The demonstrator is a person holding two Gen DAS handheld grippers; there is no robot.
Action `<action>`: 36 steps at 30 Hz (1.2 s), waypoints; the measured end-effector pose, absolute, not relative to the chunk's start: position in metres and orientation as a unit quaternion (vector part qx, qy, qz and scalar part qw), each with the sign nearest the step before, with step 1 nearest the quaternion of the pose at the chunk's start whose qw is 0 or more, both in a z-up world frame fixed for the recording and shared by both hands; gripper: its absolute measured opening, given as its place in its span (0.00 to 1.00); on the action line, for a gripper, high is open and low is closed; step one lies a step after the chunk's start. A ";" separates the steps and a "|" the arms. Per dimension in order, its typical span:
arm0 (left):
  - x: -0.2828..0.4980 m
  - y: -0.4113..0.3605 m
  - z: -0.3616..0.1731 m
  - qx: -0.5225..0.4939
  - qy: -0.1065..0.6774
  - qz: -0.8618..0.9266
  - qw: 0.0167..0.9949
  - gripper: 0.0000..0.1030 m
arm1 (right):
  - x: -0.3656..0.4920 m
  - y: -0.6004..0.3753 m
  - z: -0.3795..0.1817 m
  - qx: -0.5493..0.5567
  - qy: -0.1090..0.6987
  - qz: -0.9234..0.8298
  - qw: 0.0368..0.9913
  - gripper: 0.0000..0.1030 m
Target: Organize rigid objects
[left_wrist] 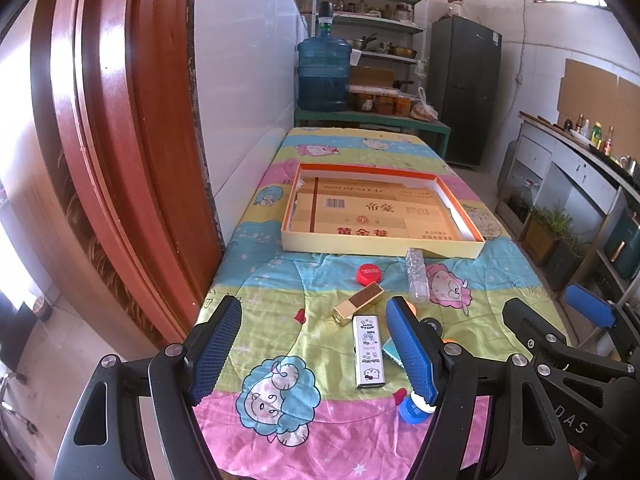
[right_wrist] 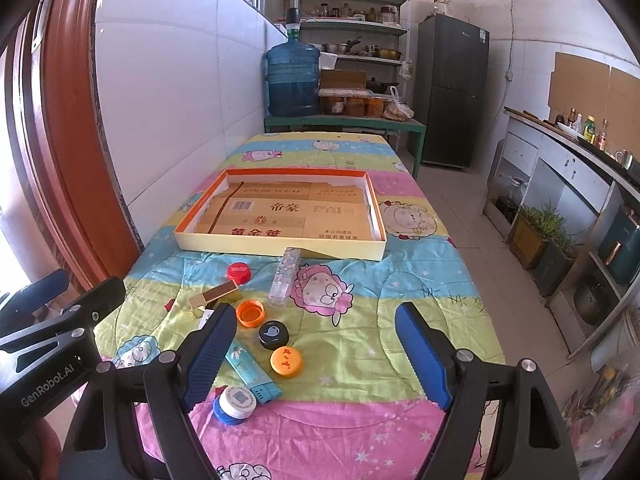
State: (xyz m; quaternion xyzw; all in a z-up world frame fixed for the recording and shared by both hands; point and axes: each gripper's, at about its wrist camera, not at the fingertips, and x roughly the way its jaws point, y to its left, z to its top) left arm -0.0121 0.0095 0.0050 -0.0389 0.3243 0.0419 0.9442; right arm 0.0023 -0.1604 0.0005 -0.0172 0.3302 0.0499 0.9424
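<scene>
Basically nothing's sorted yet: tray (right_wrist: 280, 245) holds no items, caps and lighters (right_wrist: 256, 376) sit near it, both jaws wide open, holding nothing.

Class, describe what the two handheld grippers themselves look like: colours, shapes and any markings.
Both the left gripper and the right gripper have black angular linkage arms joined by round silver bolts. Each carries two flat blue fingers with a fine grid texture. White lettering "GenRobot.AI" marks the left gripper's body in the right wrist view; letters "DAS" show on the right gripper's body in the left wrist view. No cables or sleeves are visible.
</scene>
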 end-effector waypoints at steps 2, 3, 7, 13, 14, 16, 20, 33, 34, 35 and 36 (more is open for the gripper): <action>-0.013 0.010 0.005 -0.038 0.324 0.042 0.944 0.74 | 0.002 -0.161 0.000 -0.017 0.330 0.050 0.942 0.79; -0.013 0.011 0.005 -0.038 0.325 0.042 0.944 0.74 | 0.002 -0.161 0.000 -0.017 0.331 0.050 0.942 0.79; -0.013 0.009 0.004 -0.038 0.325 0.042 0.944 0.74 | 0.003 -0.161 0.000 -0.016 0.331 0.051 0.942 0.79; -0.013 0.010 0.004 -0.037 0.325 0.042 0.944 0.74 | 0.003 -0.161 -0.001 -0.016 0.333 0.052 0.942 0.79; -0.013 0.010 0.004 -0.037 0.325 0.042 0.944 0.74 | 0.003 -0.161 -0.001 -0.016 0.333 0.052 0.942 0.79; -0.013 0.009 0.004 -0.037 0.326 0.042 0.944 0.74 | 0.003 -0.161 -0.001 -0.016 0.333 0.052 0.942 0.79; -0.013 0.009 0.004 -0.036 0.326 0.042 0.944 0.74 | 0.004 -0.160 -0.002 -0.016 0.335 0.053 0.941 0.79; -0.012 0.008 0.002 -0.035 0.327 0.042 0.943 0.74 | 0.008 -0.158 -0.007 -0.014 0.341 0.053 0.939 0.79; -0.011 0.008 0.002 -0.035 0.328 0.042 0.943 0.74 | 0.008 -0.158 -0.007 -0.014 0.341 0.053 0.938 0.79; -0.011 0.008 0.001 -0.035 0.329 0.043 0.943 0.74 | 0.008 -0.159 -0.007 -0.014 0.342 0.053 0.938 0.79; -0.011 0.008 0.001 -0.035 0.329 0.043 0.943 0.74 | 0.008 -0.159 -0.008 -0.013 0.342 0.053 0.938 0.79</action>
